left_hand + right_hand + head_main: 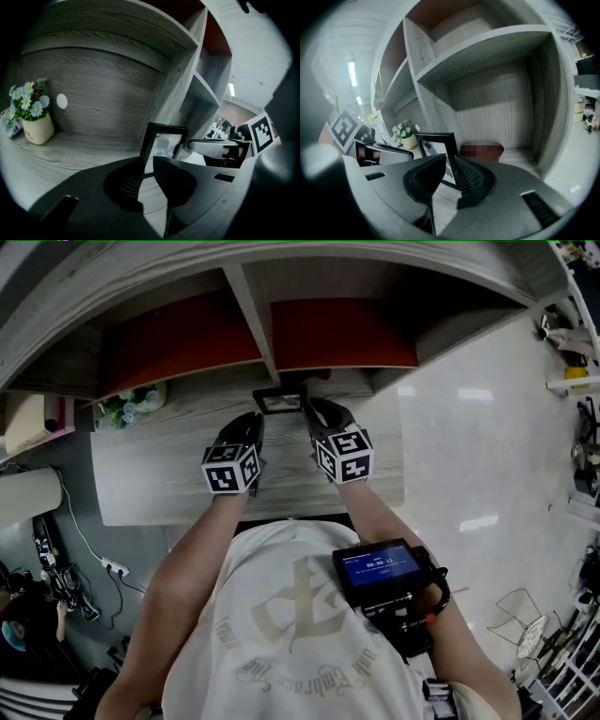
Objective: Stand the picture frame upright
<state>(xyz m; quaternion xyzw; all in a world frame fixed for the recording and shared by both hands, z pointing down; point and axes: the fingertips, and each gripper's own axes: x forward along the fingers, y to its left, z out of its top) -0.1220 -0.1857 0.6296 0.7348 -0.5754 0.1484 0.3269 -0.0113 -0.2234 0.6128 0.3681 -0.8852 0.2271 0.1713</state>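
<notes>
Head view: the picture frame (pixel 281 401) stands near upright, with the left gripper (pixel 256 418) at its left edge and the right gripper (pixel 314 407) at its right, both sets of jaws apparently clamped on it.

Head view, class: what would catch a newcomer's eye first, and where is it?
The two marker-cubed grippers, left gripper and right gripper, together over the desk and clamping a black picture frame by its side edges. Next, the pot of flowers at the desk's left end, under the shelves.
</notes>
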